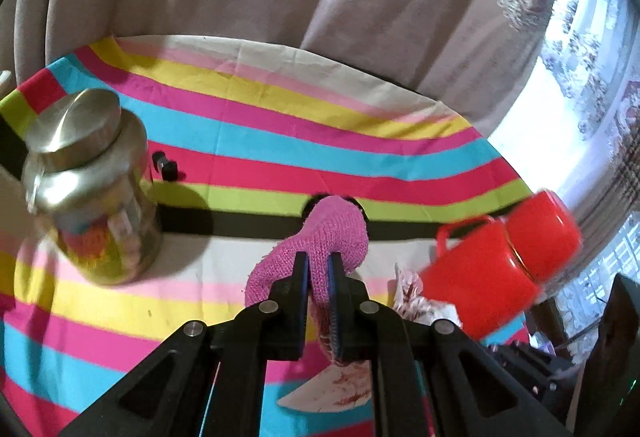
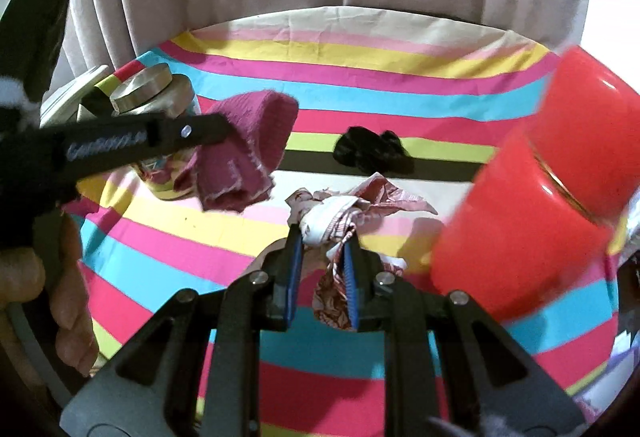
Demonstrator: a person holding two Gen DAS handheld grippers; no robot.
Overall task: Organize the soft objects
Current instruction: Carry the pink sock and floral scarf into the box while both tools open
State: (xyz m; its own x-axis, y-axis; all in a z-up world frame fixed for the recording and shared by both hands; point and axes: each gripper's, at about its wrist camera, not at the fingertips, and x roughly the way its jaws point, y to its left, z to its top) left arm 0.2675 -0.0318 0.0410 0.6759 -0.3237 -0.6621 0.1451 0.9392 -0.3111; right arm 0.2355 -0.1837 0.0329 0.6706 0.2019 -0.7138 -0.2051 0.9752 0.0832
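While both grippers hang over striped cloth (image 2: 360, 77), count reads: 1 pink knit sock (image 1: 332, 237), 1 patterned cloth bundle (image 2: 340, 213), 1 black fabric item (image 2: 368, 151), 1 steel jar (image 1: 92, 189), 2 red mugs (image 1: 500, 269), blurred. Small black obj. (image 1: 166, 165) unclear. Left gripper (image 1: 318, 265) clamped on sock, which droops between pads; right gripper (image 2: 324, 241) clamped on bundle, lifted off cloth.

Left tongs (image 1: 318, 265) pinch a pink knitted sock (image 1: 332, 233) above the striped cloth (image 1: 240, 141).
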